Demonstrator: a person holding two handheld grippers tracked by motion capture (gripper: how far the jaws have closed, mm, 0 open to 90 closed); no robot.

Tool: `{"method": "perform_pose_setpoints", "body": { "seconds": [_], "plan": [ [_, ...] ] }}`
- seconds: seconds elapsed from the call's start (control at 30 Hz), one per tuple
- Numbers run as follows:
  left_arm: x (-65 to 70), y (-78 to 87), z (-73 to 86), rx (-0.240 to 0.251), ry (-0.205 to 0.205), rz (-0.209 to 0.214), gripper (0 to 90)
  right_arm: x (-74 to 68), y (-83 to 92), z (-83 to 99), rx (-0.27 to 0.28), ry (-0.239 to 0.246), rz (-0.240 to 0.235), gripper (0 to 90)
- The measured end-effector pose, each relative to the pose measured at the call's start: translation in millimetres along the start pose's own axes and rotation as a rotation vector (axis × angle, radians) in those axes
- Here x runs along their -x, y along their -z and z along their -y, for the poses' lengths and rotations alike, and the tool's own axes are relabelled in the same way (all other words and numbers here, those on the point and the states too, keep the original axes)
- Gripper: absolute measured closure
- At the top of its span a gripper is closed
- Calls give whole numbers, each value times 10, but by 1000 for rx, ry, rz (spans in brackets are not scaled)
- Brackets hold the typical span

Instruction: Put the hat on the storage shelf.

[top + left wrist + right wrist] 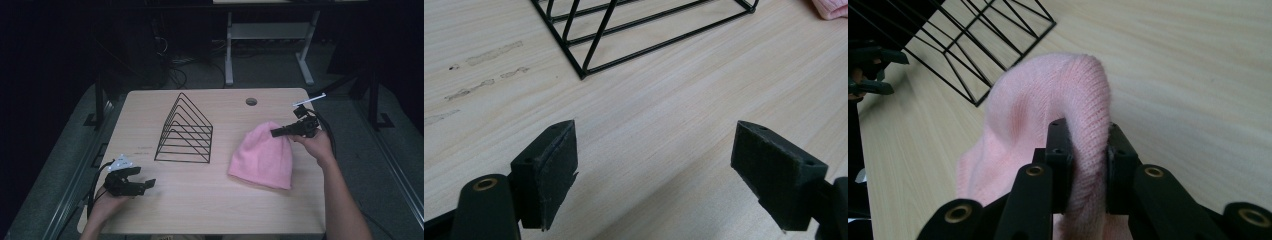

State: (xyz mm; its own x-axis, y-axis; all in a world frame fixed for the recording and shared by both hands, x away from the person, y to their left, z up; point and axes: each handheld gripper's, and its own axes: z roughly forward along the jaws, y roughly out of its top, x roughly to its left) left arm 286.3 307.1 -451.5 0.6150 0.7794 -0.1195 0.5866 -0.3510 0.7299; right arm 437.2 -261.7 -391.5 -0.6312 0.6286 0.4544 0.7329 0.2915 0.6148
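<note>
Two tools work here: the right tool [1083, 165] pinches the pink beanie's [262, 152] top edge on the bench [200, 200], starting a lift. Left tool [654, 175] rests spread, empty, beside the wire rack [185, 130]. Next likely needs raising the beanie clear.

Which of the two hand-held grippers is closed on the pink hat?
The right hand-held gripper: its jaws pinch the pink knit hat. The left hand-held gripper stands open over bare table.

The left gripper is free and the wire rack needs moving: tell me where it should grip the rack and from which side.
Grip one thin wire of the black wire rack at its near lower corner, coming in from the near left, where the open left gripper already faces it. The rods are slim enough for the jaws, and that corner is unobstructed; the pink hat lies on the far side.
</note>
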Motion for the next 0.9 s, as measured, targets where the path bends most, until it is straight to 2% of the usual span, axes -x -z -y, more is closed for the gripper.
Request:
{"method": "perform_pose_setpoints", "body": {
  "seconds": [0.1,0.2,0.5,0.9],
  "plan": [
    [0,0,2,-2,-1,1,188,-55,35,-31,7,13,-1,772],
    [4,2,5,-3,4,4,188,-176,111,-107,15,53,0,774],
    [6,1,10,-1,8,9,188,-408,279,-249,35,125,8,775],
    [12,27,-3,-4,-2,15,191,-614,526,-353,61,189,44,775]
  ]
}}
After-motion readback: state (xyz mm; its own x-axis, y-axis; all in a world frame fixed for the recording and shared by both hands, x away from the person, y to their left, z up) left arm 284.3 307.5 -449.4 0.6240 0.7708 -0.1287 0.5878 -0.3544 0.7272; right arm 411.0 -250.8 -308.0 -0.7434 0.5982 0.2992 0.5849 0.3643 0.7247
